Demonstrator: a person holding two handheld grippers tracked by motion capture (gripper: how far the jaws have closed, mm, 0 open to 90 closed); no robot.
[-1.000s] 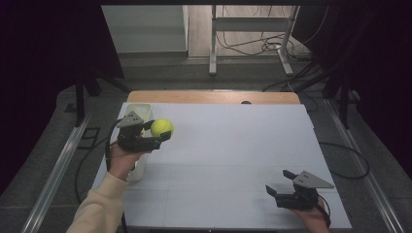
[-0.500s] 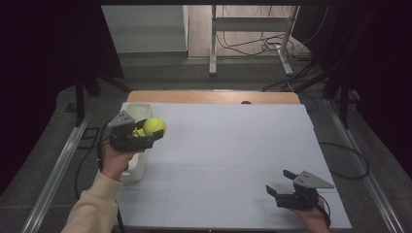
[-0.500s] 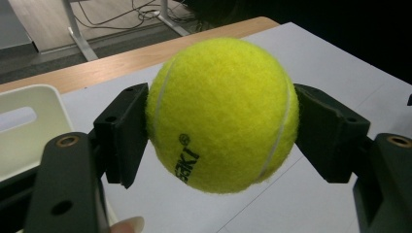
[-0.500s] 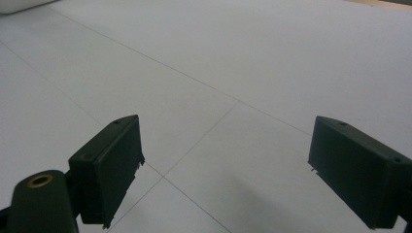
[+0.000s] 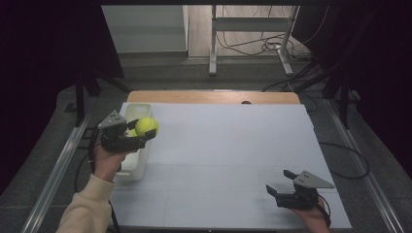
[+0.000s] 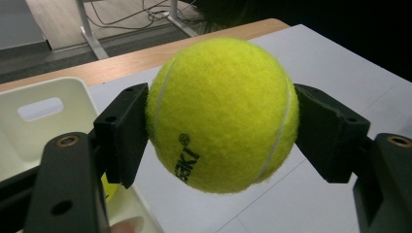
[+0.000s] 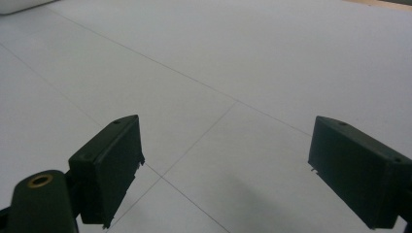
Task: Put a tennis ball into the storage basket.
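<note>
L gripper (image 5: 140, 137) holds a tennis ball (image 5: 146, 125) over a white bin (image 5: 136, 167) at the worktop's (image 5: 233, 145) left edge.
Fingers (image 6: 122, 131) clamp the ball's sides, likely for dropping in; fuzzy yellow-green, white seam, black lettering. R gripper (image 5: 281, 184), near-right corner, fingers apart & empty.

This looks like a lab or test room. Black curtains (image 5: 48, 58) flank the white-covered surface (image 5: 228, 145). Loose cables (image 5: 252, 46) trail across the floor beyond its far edge.
</note>
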